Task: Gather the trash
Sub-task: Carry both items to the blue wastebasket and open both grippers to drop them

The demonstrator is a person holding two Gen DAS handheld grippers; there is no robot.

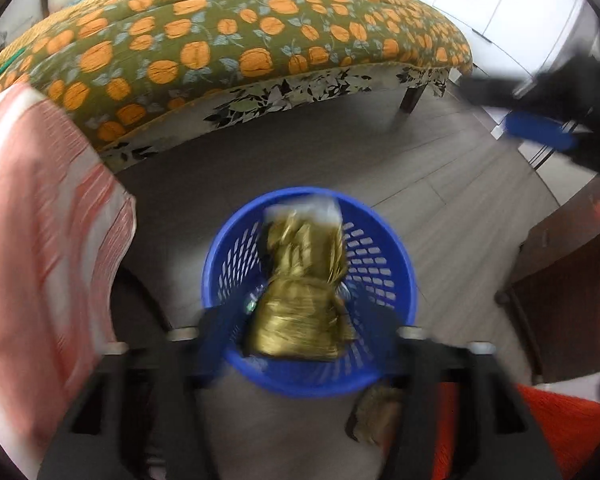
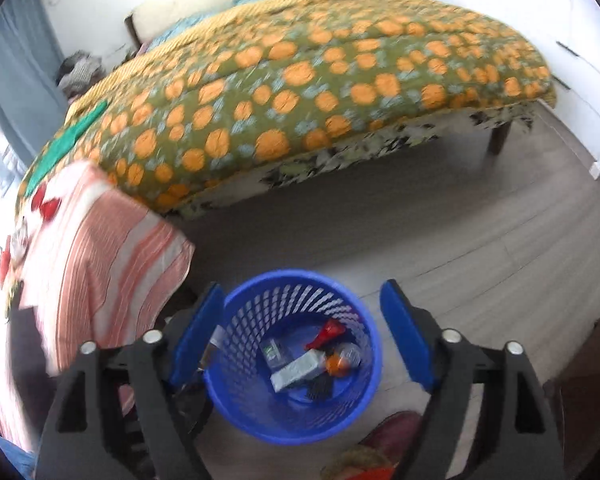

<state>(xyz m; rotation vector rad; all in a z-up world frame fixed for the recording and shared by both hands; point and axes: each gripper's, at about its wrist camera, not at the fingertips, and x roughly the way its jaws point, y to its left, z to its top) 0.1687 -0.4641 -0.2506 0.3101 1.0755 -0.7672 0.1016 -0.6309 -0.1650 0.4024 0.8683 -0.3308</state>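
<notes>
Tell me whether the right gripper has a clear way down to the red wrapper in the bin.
Probably yes. The right gripper is open above the bin's open top, and the red wrapper lies uncovered on the pile, though the bin is deep.

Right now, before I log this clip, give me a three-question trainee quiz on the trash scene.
1. True or false: the round blue perforated plastic basket stands on the floor beside the bed.
2. Which item hangs over the basket in the left wrist view: A) crumpled gold foil wrapper B) glass jar C) newspaper?
3. Fill in: the right hand-held gripper has its jaws ____.

Key: 1 true; 2 A; 3 open.
</notes>
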